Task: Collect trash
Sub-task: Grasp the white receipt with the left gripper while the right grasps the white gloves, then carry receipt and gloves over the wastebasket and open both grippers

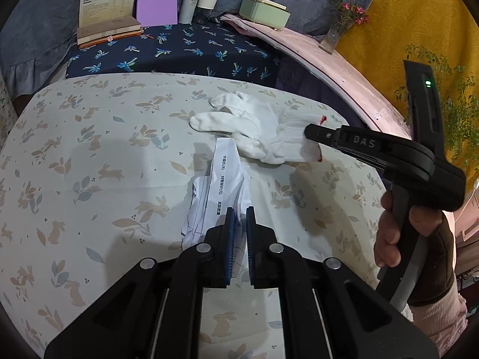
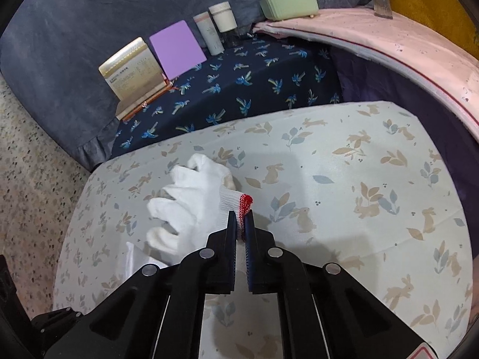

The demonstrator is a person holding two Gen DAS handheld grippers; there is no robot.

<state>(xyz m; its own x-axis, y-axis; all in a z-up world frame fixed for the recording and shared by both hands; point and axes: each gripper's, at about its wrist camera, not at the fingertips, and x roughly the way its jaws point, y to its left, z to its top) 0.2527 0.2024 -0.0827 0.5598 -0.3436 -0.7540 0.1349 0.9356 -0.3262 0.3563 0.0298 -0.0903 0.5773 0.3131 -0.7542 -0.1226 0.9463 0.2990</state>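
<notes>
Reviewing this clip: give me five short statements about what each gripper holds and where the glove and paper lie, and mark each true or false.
1. The left gripper is closed on the crumpled paper. True.
2. The right gripper is open and holds nothing. False: it pinches the red-edged cuff of the white glove.
3. The glove lies on the rabbit-print cloth. True.
4. The green box sits on the rabbit-print cloth beside the glove. False: it stands at the back, on the pink surface.
5. The purple board lies flat on the paper. False: it stands upright at the back.
</notes>
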